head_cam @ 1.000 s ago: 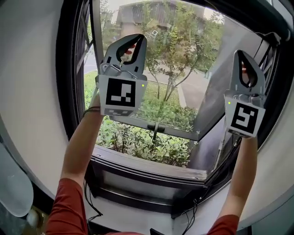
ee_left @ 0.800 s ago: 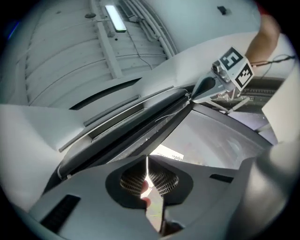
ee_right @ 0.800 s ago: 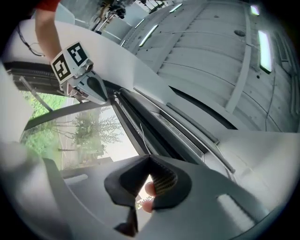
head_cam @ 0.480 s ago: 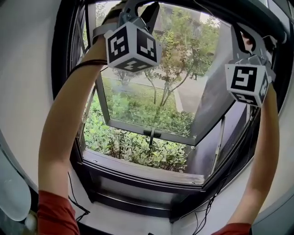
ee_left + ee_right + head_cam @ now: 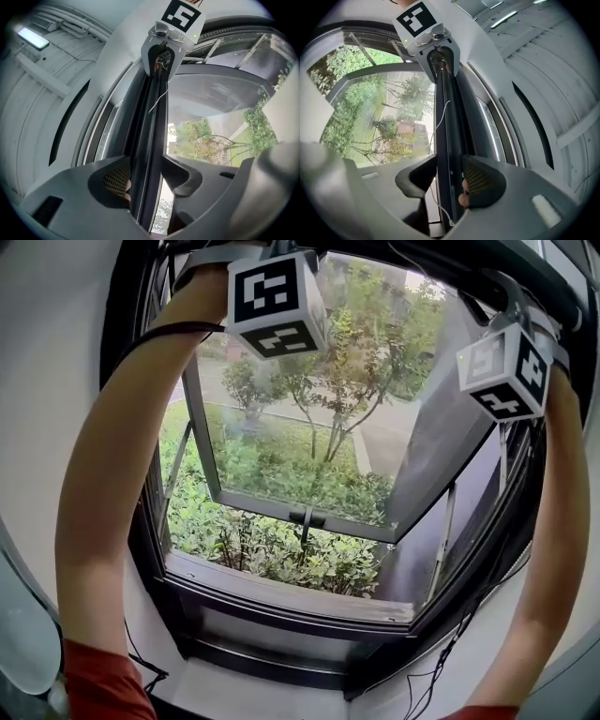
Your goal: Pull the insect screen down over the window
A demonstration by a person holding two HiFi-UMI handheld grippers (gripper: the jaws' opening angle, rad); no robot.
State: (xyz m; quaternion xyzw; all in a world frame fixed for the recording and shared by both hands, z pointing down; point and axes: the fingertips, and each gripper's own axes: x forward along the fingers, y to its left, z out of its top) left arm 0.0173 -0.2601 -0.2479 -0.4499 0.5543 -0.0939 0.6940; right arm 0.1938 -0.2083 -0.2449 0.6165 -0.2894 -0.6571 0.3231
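The insect screen's dark pull bar (image 5: 157, 108) runs along the top of the window, with a thin white cord (image 5: 438, 122) hanging beside it. My left gripper (image 5: 146, 187) and right gripper (image 5: 449, 185) are both raised to it, one at each end. Their jaws have just been opening, and the bar now lies between each pair with the tips against its two sides. Each gripper view shows the other gripper at the bar's far end. In the head view only the marker cubes show, left (image 5: 275, 301) and right (image 5: 506, 367); the jaws are hidden.
The glass sash (image 5: 300, 456) is swung outward over shrubs and a tree. The black window frame (image 5: 281, 615) and sill lie below, with cables hanging down the wall at lower right (image 5: 441, 662). The ceiling carries a strip light (image 5: 33, 38).
Both grippers rose from in front of the glass to the window's top and rolled, so the cubes show other faces. Their jaws have left the head view's top edge.
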